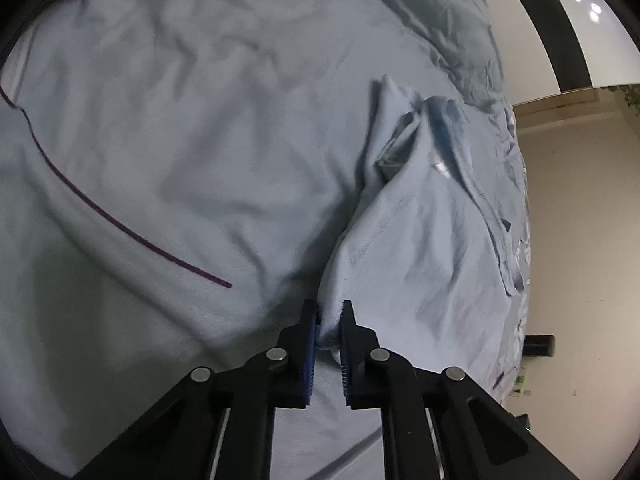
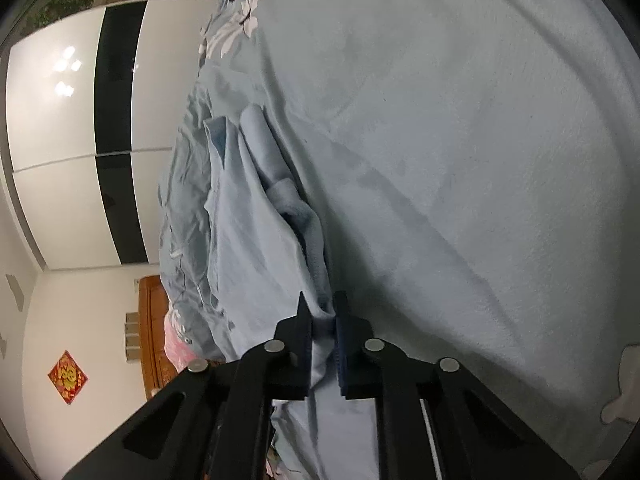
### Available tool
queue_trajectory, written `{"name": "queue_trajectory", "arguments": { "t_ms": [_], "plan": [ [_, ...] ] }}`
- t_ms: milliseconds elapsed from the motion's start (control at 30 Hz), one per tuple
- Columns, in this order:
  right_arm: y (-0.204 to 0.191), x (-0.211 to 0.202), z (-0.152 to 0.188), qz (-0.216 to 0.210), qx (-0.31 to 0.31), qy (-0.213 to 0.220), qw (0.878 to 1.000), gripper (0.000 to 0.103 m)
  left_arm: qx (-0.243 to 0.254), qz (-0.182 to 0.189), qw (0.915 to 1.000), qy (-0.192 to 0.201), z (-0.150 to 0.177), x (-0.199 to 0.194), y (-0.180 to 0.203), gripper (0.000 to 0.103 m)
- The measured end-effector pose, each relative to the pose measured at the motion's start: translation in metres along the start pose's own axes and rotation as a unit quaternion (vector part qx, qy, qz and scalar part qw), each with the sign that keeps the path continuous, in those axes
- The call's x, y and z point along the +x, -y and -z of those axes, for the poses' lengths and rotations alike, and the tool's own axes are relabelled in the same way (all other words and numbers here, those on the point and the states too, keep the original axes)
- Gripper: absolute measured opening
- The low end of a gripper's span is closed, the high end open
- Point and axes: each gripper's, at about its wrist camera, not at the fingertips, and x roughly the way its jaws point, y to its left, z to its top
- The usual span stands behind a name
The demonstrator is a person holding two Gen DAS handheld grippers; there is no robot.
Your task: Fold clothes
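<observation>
A light blue garment [image 1: 420, 216] lies rumpled on the pale blue bed cover [image 1: 180, 140]. My left gripper [image 1: 330, 316] is shut on an edge of the garment, cloth pinched between its blue pads. In the right wrist view the same light blue garment [image 2: 248, 232] stretches away from my right gripper [image 2: 323, 312], which is shut on another edge of it. The garment is bunched into folds between the two grips. A thin dark purple line [image 1: 120, 224] runs across the cover to the left.
The bed's edge with a floral duvet [image 2: 236, 28] runs beside the garment. Beyond it are a white wardrobe with a black panel [image 2: 116, 120], a wooden headboard [image 2: 154, 328] and beige floor [image 1: 580, 220].
</observation>
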Motion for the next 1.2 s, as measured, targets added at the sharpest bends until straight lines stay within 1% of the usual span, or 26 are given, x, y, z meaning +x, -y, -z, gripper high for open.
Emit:
{"name": "queue_trajectory", "arguments": {
  "t_ms": [100,200,267,333,400,433,500,533,567,667,733,767,800,833,867,933,1000,1067,1133,1167,1200],
  "plan": [
    [-0.007,-0.014,0.005,-0.008,-0.010,0.009,1.000,0.006,0.018,-0.008,0.9998,0.009,0.005,-0.014,0.018,0.009],
    [-0.014,-0.028,0.010,-0.017,-0.020,0.017,1.000,0.005,0.039,-0.011,0.9991,0.016,0.017,-0.035,0.029,0.008],
    [-0.019,-0.037,0.014,-0.022,-0.027,0.023,0.999,0.005,0.050,-0.023,0.9985,0.007,0.025,-0.041,0.027,0.008],
    [-0.007,-0.042,0.018,-0.002,-0.021,0.014,1.000,0.005,0.065,-0.042,0.9970,-0.006,0.035,-0.045,0.020,0.008],
    [0.010,-0.043,0.021,0.021,-0.007,0.001,1.000,0.005,0.066,-0.064,0.9956,-0.020,0.042,-0.037,0.007,0.008],
    [0.017,-0.041,0.022,0.024,0.006,-0.005,1.000,0.005,0.057,-0.068,0.9958,-0.023,0.044,-0.033,0.001,0.008],
    [0.026,-0.039,0.023,0.021,0.030,-0.009,0.999,0.005,0.037,-0.065,0.9968,-0.030,0.046,-0.024,-0.006,0.009],
    [0.025,-0.039,0.022,0.022,0.029,-0.009,0.999,0.005,0.035,-0.065,0.9968,-0.032,0.046,-0.024,-0.007,0.009],
    [0.023,-0.040,0.021,0.025,0.023,-0.010,0.999,0.005,0.032,-0.065,0.9968,-0.035,0.046,-0.023,-0.007,0.012],
    [0.013,-0.035,0.024,0.039,0.003,-0.012,0.999,0.005,0.048,-0.056,0.9965,-0.039,0.041,-0.030,-0.003,0.013],
    [0.014,-0.034,0.023,0.048,0.006,-0.015,0.999,0.005,0.073,-0.075,0.9941,-0.029,0.035,-0.039,0.003,0.015],
    [0.015,-0.034,0.023,0.059,0.004,-0.018,0.998,0.005,0.086,-0.084,0.9925,-0.024,0.031,-0.043,0.006,0.018],
    [0.015,-0.033,0.022,0.073,0.000,-0.021,0.997,0.006,0.097,-0.086,0.9914,-0.021,0.026,-0.046,0.009,0.020],
    [0.015,-0.033,0.021,0.088,-0.004,-0.024,0.996,0.009,0.107,-0.088,0.9901,-0.018,0.020,-0.049,0.013,0.023],
    [0.014,-0.035,0.020,0.106,-0.012,-0.023,0.994,0.009,0.125,-0.093,0.9877,-0.012,0.014,-0.049,0.019,0.025],
    [0.005,-0.043,0.014,0.150,-0.047,-0.004,0.988,0.009,0.161,-0.101,0.9818,-0.001,0.003,-0.048,0.031,0.029],
    [-0.007,-0.048,0.002,0.169,-0.078,0.012,0.983,0.009,0.182,-0.106,0.9776,-0.004,-0.013,-0.033,0.046,0.032],
    [-0.026,-0.036,-0.016,0.157,-0.096,0.015,0.983,0.009,0.197,-0.106,0.9745,-0.010,-0.025,-0.024,0.053,0.032],
    [-0.048,-0.022,-0.035,0.139,-0.112,0.016,0.984,0.010,0.181,-0.084,0.9798,-0.014,-0.043,-0.012,0.061,0.033],
    [-0.056,-0.013,-0.042,0.132,-0.118,0.015,0.984,0.014,0.172,-0.076,0.9821,-0.015,-0.051,-0.007,0.063,0.035],
    [-0.063,-0.004,-0.049,0.125,-0.123,0.015,0.984,0.024,0.163,-0.068,0.9842,-0.016,-0.059,-0.001,0.066,0.036]
  ]
}}
